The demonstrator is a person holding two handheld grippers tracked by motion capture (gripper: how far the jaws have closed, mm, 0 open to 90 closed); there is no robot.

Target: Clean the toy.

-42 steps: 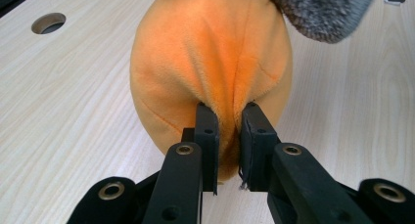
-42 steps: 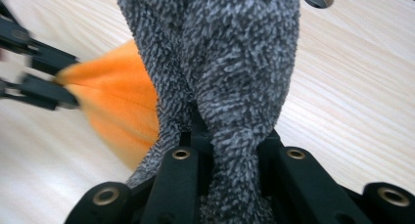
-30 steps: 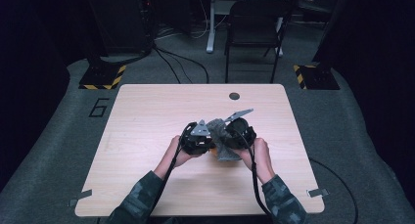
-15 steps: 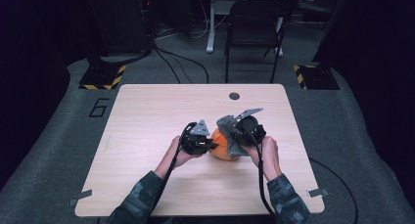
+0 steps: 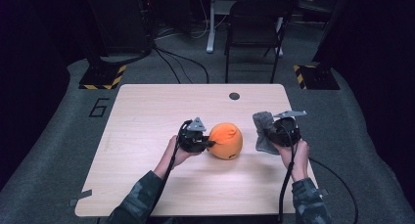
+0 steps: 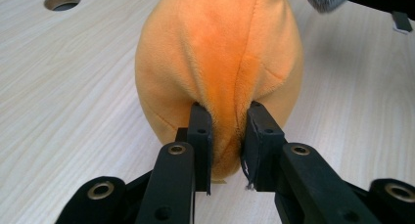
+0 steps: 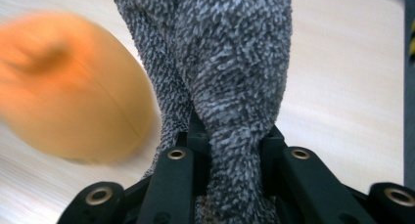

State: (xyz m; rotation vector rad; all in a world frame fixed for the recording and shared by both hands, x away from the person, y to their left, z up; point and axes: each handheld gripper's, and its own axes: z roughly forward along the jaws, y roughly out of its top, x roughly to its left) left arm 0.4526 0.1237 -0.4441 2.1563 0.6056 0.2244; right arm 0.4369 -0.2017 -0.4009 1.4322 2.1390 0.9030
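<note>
So the plush ball (image 5: pixel 226 141) sits on the table (image 5: pixel 147 111), a fold of it pinched between the left gripper (image 5: pixel 209 143) fingers (image 6: pixel 200 131). The fuzzy cloth (image 5: pixel 263 130) is off to the ball's right, clear of it, bunched between the right gripper (image 5: pixel 272 134) fingers. The grommet hole (image 5: pixel 234 96) lies beyond both, near the table's far edge.

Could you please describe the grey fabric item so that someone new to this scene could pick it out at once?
On the wooden table, look toward its right side, where the right gripper is shut on the grey fuzzy cloth, which hangs down to the tabletop. Unlike the round orange plush beside it, it is limp, nubbly and dark grey.
</note>
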